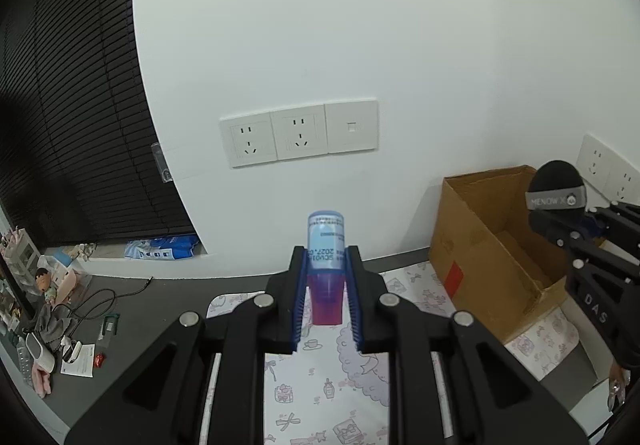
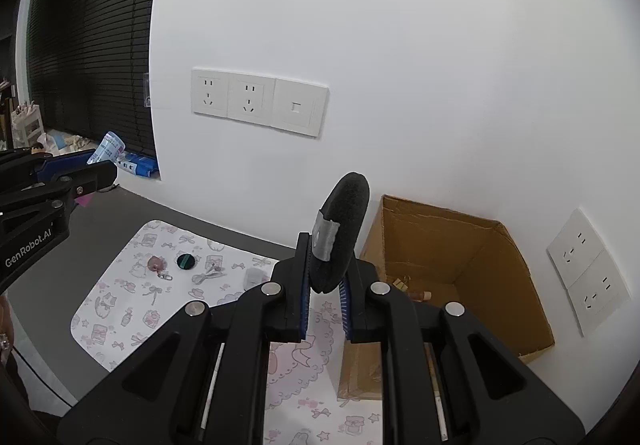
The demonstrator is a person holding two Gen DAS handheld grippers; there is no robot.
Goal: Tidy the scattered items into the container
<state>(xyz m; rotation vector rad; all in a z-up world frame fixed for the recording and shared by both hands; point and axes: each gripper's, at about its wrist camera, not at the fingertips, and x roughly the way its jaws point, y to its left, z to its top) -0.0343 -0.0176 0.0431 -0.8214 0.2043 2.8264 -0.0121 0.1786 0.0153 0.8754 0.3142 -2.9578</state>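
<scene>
My left gripper [image 1: 326, 265] is shut on a small bottle [image 1: 326, 245] with a blue label and a pink-purple cap, held in the air above the patterned mat [image 1: 320, 385]. My right gripper [image 2: 325, 265] is shut on a black puff sponge [image 2: 342, 229] with a grey band, held just left of the open cardboard box [image 2: 480, 245]. The box stands on the mat against the wall and has a few small items on its bottom [image 2: 412, 291]. On the mat lie a pink keychain [image 2: 157, 265], a black round item [image 2: 185, 261], a coiled white cable [image 2: 208, 276] and a small grey item [image 2: 254, 277].
A white wall with sockets [image 2: 260, 103] stands right behind the table. Dark blinds [image 1: 60, 105] are at the left. Clutter, cables and papers [image 1: 80, 325] lie on the grey surface at the far left. A blue and white packet [image 1: 160, 247] lies by the window sill.
</scene>
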